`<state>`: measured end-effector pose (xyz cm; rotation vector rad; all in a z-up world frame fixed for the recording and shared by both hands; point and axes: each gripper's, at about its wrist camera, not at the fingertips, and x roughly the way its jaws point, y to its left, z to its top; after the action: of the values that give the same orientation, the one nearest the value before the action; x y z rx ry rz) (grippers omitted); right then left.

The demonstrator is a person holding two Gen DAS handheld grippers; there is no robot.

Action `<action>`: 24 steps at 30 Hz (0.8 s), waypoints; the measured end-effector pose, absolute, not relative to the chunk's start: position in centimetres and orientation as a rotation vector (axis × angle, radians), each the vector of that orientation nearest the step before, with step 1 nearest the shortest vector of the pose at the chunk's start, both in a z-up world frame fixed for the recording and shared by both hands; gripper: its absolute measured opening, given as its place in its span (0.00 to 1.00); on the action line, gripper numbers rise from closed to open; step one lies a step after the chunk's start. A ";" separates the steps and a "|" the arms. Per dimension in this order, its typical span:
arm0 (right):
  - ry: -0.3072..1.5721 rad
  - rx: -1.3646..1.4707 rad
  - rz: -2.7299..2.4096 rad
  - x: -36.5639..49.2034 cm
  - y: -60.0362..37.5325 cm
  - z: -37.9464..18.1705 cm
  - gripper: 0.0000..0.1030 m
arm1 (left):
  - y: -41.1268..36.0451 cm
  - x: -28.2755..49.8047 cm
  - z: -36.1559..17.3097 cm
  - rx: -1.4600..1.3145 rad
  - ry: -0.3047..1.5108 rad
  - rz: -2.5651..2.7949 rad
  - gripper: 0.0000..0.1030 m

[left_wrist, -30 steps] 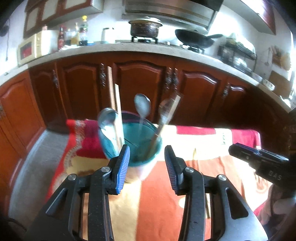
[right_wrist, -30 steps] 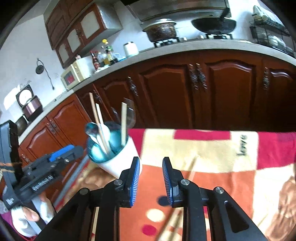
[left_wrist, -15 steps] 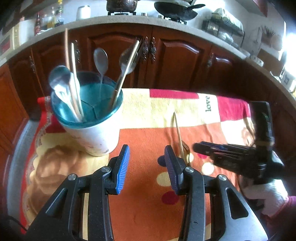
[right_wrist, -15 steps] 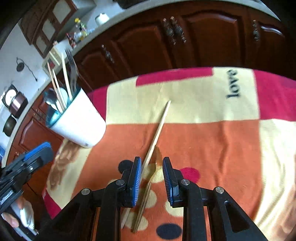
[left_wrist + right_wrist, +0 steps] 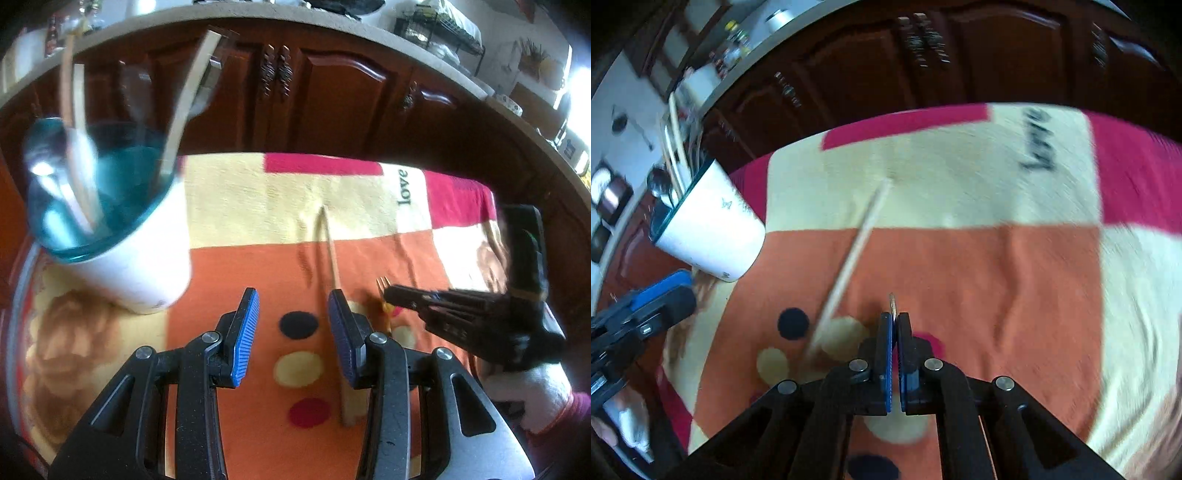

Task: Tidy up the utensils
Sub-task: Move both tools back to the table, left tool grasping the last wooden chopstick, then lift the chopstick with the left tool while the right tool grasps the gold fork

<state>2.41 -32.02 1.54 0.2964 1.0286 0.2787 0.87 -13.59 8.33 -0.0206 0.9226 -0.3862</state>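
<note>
A white cup with a teal inside (image 5: 122, 236) stands at the left of the cloth-covered table and holds spoons, chopsticks and a fork; it also shows in the right wrist view (image 5: 709, 229). A lone wooden chopstick (image 5: 332, 258) lies on the orange patch (image 5: 849, 258). My right gripper (image 5: 894, 317) is shut on a small golden fork (image 5: 892, 304); its tines poke out past the tips (image 5: 383, 282). My left gripper (image 5: 291, 317) is open and empty, just above the cloth to the left of the chopstick.
The table carries a patterned cloth (image 5: 258, 206) in cream, orange and red with dots. Dark wooden cabinets (image 5: 332, 92) stand close behind the table, with a counter above them. The left gripper appears at the left edge of the right wrist view (image 5: 646, 317).
My right gripper has dropped to the cloth and closed on the golden fork beside the chopstick. My left gripper moved closer to the table, still open.
</note>
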 end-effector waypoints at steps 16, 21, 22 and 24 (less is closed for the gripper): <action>0.997 0.474 0.356 0.9 -37.5 0.2 0.04 | -19.9 10.8 3.2 -0.073 1.108 -0.362 0.37; 0.991 0.482 0.384 1.5 -37.5 -0.2 0.04 | -21.3 12.1 2.8 -0.053 1.090 -0.357 0.37; 0.989 0.481 0.388 1.5 -37.5 -0.2 0.04 | -21.7 12.4 2.5 -0.041 1.095 -0.356 0.34; 0.980 0.464 0.394 1.6 -37.2 -0.1 0.04 | -22.3 12.7 2.0 -0.025 1.109 -0.367 0.13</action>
<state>1.61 -37.23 -0.14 0.4640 0.9801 0.3941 12.69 -22.35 2.03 -0.0248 1.1089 -0.3674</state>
